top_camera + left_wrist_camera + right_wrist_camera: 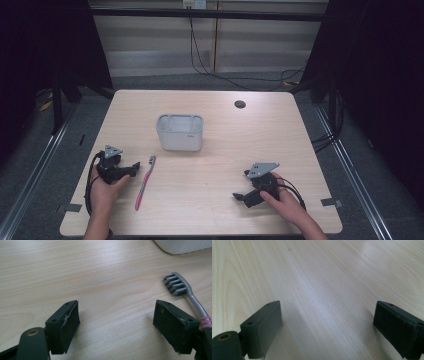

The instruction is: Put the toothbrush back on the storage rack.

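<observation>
Pale wood table (215,200) amid dark curtains — left gripper (131,171) and right gripper (241,197) both spread wide, empty.

Wood table (210,200) w/ white tub (180,132) & pink toothbrush (144,184).

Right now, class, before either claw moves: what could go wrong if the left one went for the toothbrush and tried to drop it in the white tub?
1. The toothbrush lies flat on the table, outside the left claw and beside one jaw; closing here would likely catch nothing.
2. Its thin handle might slip or pivot when pinched.
3. The tub looks light, so a bump might shove it.
</observation>
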Tool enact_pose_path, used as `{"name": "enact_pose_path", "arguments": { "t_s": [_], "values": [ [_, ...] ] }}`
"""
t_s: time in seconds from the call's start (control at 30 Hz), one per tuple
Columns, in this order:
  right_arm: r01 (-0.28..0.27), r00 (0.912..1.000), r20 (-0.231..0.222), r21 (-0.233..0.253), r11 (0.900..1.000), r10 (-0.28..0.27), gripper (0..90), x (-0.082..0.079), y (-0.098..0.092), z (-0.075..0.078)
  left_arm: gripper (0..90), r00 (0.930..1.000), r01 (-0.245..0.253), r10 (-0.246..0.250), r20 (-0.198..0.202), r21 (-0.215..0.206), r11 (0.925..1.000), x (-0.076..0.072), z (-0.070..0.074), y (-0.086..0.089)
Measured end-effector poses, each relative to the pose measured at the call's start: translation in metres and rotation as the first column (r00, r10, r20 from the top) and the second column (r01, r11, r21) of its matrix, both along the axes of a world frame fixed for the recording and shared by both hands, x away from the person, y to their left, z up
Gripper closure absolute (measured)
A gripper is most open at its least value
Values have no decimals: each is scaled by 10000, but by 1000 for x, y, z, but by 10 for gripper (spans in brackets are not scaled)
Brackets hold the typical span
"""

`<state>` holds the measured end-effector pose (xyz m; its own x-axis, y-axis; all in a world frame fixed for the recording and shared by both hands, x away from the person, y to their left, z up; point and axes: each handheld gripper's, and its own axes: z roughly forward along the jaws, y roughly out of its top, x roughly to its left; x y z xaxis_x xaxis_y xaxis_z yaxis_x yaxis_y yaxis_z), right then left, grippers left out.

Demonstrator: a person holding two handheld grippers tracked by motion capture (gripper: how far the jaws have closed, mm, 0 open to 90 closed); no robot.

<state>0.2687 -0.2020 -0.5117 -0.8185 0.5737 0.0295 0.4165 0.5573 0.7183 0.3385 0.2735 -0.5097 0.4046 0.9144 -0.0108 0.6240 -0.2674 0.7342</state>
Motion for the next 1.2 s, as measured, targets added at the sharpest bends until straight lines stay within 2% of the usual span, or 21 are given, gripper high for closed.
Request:
{"name": "enact_pose_path", "arguments": {
  "t_s": [0.13, 0.27, 0.3, 0.33, 0.37, 0.4, 0.43, 0.5, 0.53, 0.57, 0.6, 0.63, 0.7, 0.83, 0.87, 0.9, 1.03, 1.07, 1.1, 1.13, 1.2],
  "values": [
    [0, 10000, -1, 0, 10000, 0, 77, 0, 0, 0, 198, 9996, -6, 8, -274, 97, 10000, 0, 2, -2],
    [3, 10000, -2, -3, 10000, -3, 77, 0, 0, 0, 231, 9942, 41, 4, -1077, 419, 9991, 2, 10, -8],
    [-1, 10000, -1, 1, 10000, 1, 77, 0, 0, 0, 247, 9883, 165, -84, -1521, 521, 9985, 4, 15, -10],
    [-1, 10000, -1, 1, 10000, 1, 77, 0, 0, 0, 258, 9883, 165, -84, -1521, 521, 9985, 4, 15, -10],
    [0, 10000, -3, 0, 10000, 0, 77, 0, 0, 0, 270, 9808, 111, -35, -1948, 375, 9992, 5, 19, -13],
    [0, 10000, -3, 1, 10000, 0, 77, 0, 0, 0, 272, 9808, 111, -35, -1948, 375, 9992, 5, 19, -13],
    [0, 10000, -3, 1, 10000, 0, 77, 0, 0, 0, 272, 9768, 137, -55, -2139, 368, 9992, 6, 22, -14],
    [-3, 10000, 1, 1, 10000, 3, 77, 0, 0, 0, 280, 9629, 128, -49, -2698, 277, 9995, 6, 34, -17],
    [-3, 10000, 1, 1, 10000, 3, 77, 0, 0, 0, 292, 9629, 128, -49, -2698, 277, 9995, 6, 34, -17],
    [-3, 10000, 3, 0, 10000, 3, 77, 0, 0, 0, 292, 9573, 142, -57, -2890, 275, 9995, 7, 38, -18],
    [15, 10000, -23, -4, 10000, -15, 77, 0, 0, 0, 299, 9547, 127, -54, -2975, 226, 9997, 7, 41, -20],
    [-1, 10000, -8, 2, 10000, 1, 77, 0, 0, 0, 308, 9469, 237, -142, -3211, 254, 9994, 8, 48, -23],
    [-1, 10000, -7, 2, 10000, 1, 77, 0, 0, 0, 318, 9375, 331, -250, -3470, 173, 9993, 9, 52, -27],
    [-1, 10000, -7, 2, 10000, 1, 77, 0, 0, 0, 329, 9175, 485, -380, -3959, 167, 9987, 11, 53, -34],
    [-1, 10000, -7, 2, 10000, 1, 78, 0, 0, 0, 333, 9153, 483, -373, -4011, 172, 9987, 11, 53, -36],
    [-1, 10000, -7, 1, 10000, 1, 77, 0, 0, 0, 336, 9098, 585, -457, -4124, 187, 9981, 12, 54, -37],
    [-2, 10000, -4, 3, 10000, 2, 77, 0, 0, 0, 369, 9023, 640, -504, -4282, 174, 9978, 11, 54, -44],
    [-2, 10000, -4, 3, 10000, 2, 77, 0, 0, 0, 376, 9023, 640, -504, -4282, 174, 9978, 11, 54, -44],
    [-3, 10000, -4, 2, 10000, 3, 77, 0, 0, 0, 376, 8982, 726, -581, -4357, 166, 9972, 11, 54, -45],
    [-2, 10000, -5, 1, 10000, 2, 77, 0, 0, 0, 399, 8901, 790, -639, -4512, 145, 9968, 11, 54, -47],
    [-1, 10000, -6, 2, 10000, 1, 77, 0, 0, 0, 403, 8893, 743, -609, -4533, 119, 9972, 11, 53, -48]
  ]
}}
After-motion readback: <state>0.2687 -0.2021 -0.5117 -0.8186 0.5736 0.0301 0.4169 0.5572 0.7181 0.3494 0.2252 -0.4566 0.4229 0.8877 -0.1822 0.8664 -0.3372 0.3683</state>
